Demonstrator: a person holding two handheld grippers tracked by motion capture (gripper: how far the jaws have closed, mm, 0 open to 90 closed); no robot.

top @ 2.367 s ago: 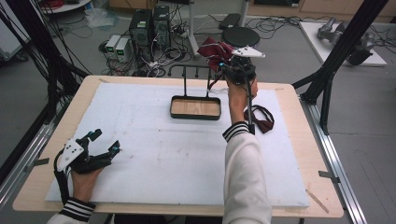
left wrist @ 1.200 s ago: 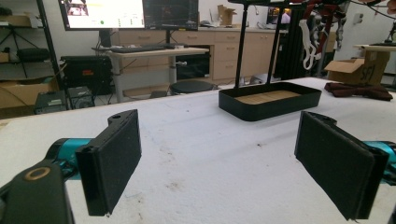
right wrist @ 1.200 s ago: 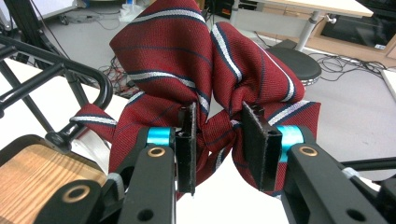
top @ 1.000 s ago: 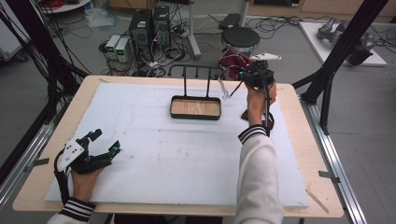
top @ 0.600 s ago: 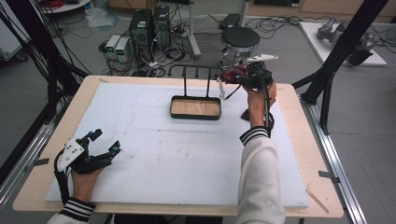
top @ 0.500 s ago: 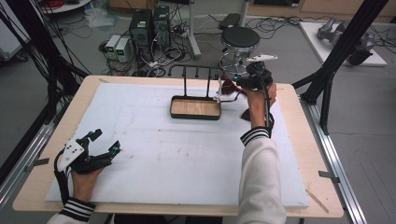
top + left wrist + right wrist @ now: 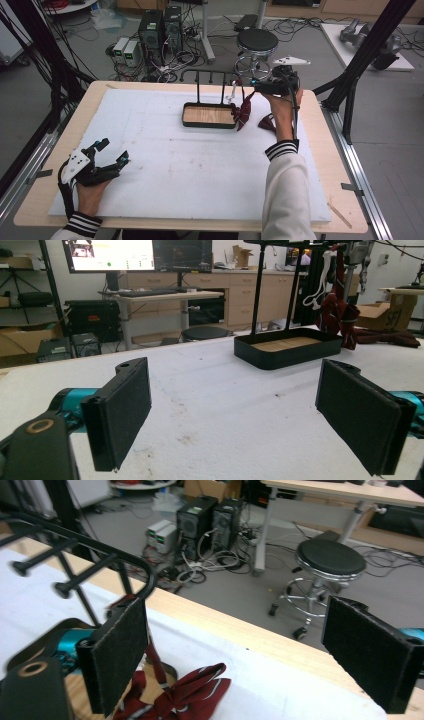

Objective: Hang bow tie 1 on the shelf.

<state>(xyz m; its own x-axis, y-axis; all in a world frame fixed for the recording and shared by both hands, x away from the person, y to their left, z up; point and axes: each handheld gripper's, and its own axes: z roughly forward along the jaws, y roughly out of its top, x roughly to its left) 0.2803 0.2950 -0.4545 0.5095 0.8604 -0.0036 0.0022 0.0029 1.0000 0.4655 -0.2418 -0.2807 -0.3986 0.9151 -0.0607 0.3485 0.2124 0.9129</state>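
A black rack (image 7: 214,76) with pegs rises from a wooden-floored tray (image 7: 209,115) at the back middle of the white mat. A dark red bow tie (image 7: 244,111) hangs on a white strap (image 7: 231,94) at the rack's right end, reaching down beside the tray. My right gripper (image 7: 249,85) is open just right of the rack's top bar (image 7: 100,550), and the bow tie (image 7: 185,695) lies below its jaws. A second dark red tie (image 7: 267,123) lies on the mat under the right hand. My left gripper (image 7: 116,150) rests open at the front left with nothing between its pads (image 7: 120,415).
A round stool (image 7: 256,40) and computer boxes (image 7: 160,25) stand on the floor beyond the table's far edge. Black frame posts (image 7: 360,55) stand at the right. The white mat (image 7: 190,170) stretches between the two hands.
My right gripper swung right with the red tie, came back to the rack's right end and opened. The tie now hangs lower beside the tray. The left gripper stayed still.
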